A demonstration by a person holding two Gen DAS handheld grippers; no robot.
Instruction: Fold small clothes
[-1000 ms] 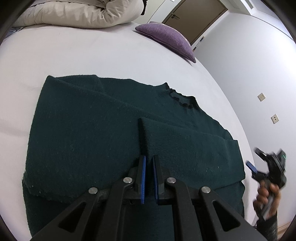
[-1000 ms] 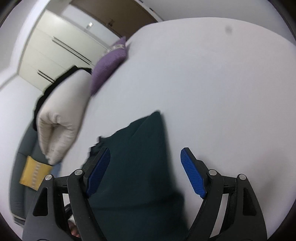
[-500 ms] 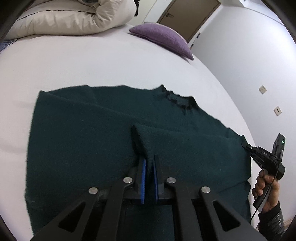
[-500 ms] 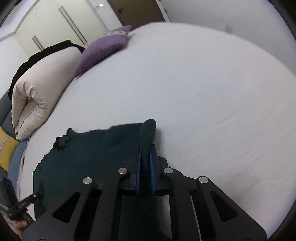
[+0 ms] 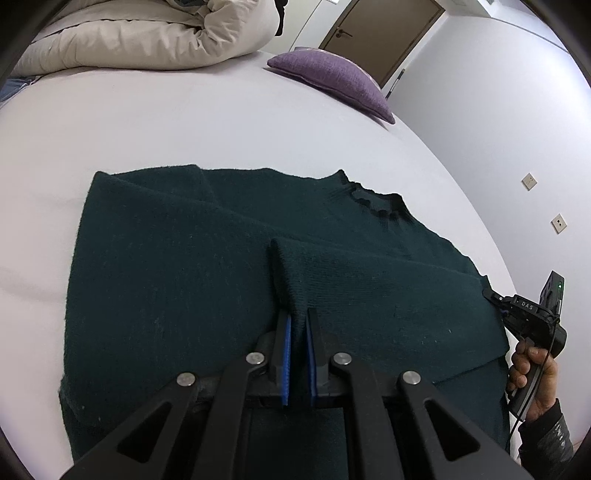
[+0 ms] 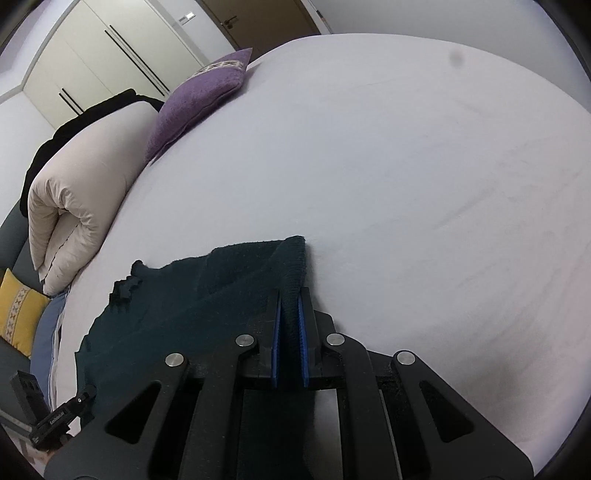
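Observation:
A dark green knit sweater (image 5: 177,280) lies spread on the white bed, its collar (image 5: 376,201) at the far right. My left gripper (image 5: 297,325) is shut on the cuff of a sleeve (image 5: 369,288) folded across the body. My right gripper (image 6: 289,299) is shut on the sweater's edge (image 6: 295,258) at its shoulder fold; it also shows in the left wrist view (image 5: 532,317) at the garment's right side, held by a hand.
A white bed sheet (image 6: 406,166) surrounds the sweater. A purple pillow (image 5: 328,81) and a rolled cream duvet (image 5: 147,33) lie at the far end. A yellow cushion (image 6: 18,314) sits beside the bed. A brown door (image 5: 380,29) is beyond.
My right gripper was open over the sweater's edge a second ago and has shut on it. My left gripper has stayed shut on the sleeve cuff and drawn back slightly.

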